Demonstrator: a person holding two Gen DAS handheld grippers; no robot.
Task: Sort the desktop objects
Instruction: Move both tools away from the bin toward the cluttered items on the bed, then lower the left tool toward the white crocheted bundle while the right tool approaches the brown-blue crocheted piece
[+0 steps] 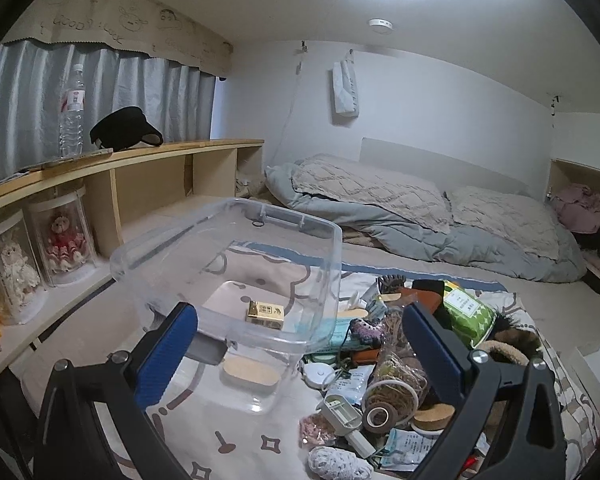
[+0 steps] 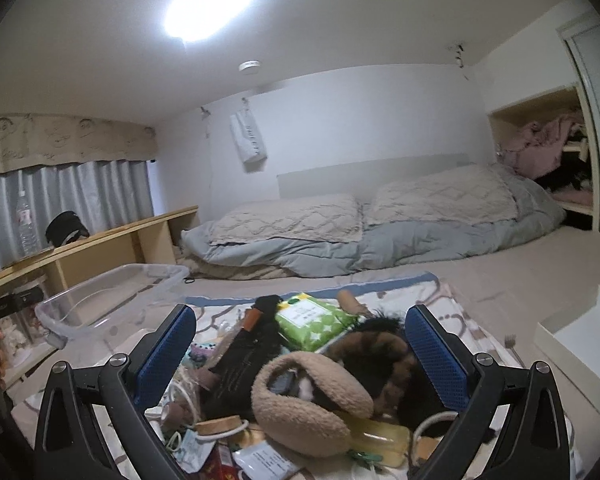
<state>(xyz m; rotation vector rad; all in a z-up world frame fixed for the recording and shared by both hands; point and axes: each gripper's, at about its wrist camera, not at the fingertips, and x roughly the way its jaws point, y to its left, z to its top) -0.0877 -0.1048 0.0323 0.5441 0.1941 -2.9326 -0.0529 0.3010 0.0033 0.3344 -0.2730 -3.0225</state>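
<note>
A clear plastic bin (image 1: 324,240) sits on a patterned cloth on the bed, with a small gold box (image 1: 265,313) inside it. My left gripper (image 1: 300,316) is open, low over the bin's near right corner, holding nothing. To its right lies a pile of small things: a green wipes pack (image 1: 466,308), a twine roll (image 1: 396,390), a tape roll (image 1: 380,416), a cork lid (image 1: 434,414). My right gripper (image 2: 300,320) is open above the same pile, over beige earmuffs (image 2: 308,404), the green wipes pack (image 2: 312,320) and a black pouch (image 2: 244,356). The bin (image 2: 100,300) lies to its left.
A wooden shelf (image 1: 140,156) runs along the left with a water bottle (image 1: 72,112), a black cap (image 1: 124,128) and boxed dolls (image 1: 64,240) beneath. Folded quilts and pillows (image 1: 400,212) lie at the bed's far end. A white box (image 2: 580,344) sits at the right.
</note>
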